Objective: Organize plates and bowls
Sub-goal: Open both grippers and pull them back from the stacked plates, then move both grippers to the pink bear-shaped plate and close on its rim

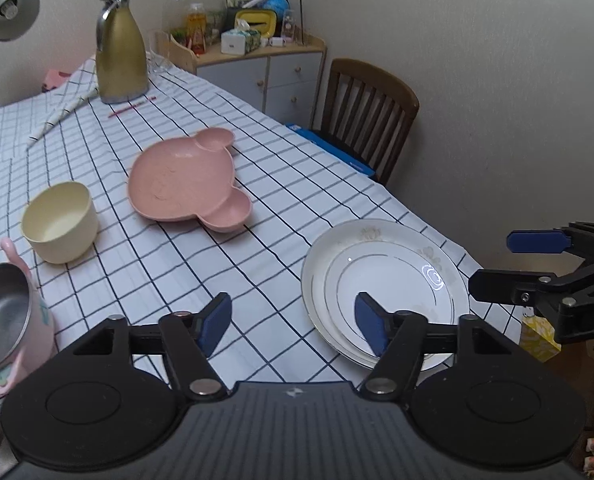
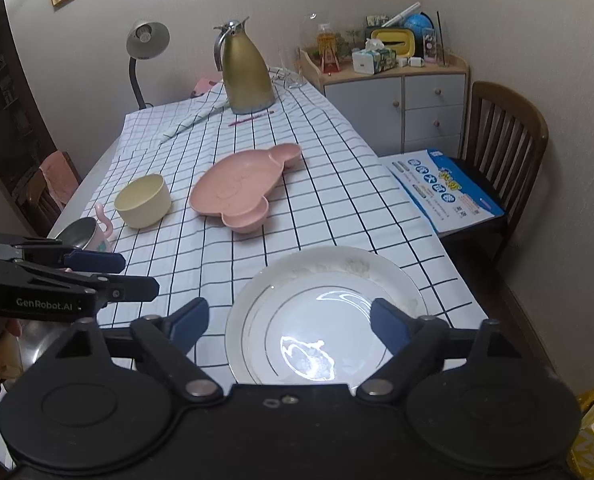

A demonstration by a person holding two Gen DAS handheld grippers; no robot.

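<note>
Approach step judged: both grippers, left [image 1: 293, 324] and right [image 2: 289, 326], are spread, empty; round white gilt-ringed china plate [image 2: 325, 320] is to be rim-pinched next.

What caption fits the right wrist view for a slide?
Open right gripper poised over white plate; pink plate and cream bowl beyond.

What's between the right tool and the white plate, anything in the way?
Nothing visible. The right tool is open and hovers right over the white plate, with only bare checked tablecloth around it. The pink plate and the yellow bowl sit farther back, and the left tool is off to the side.
</note>
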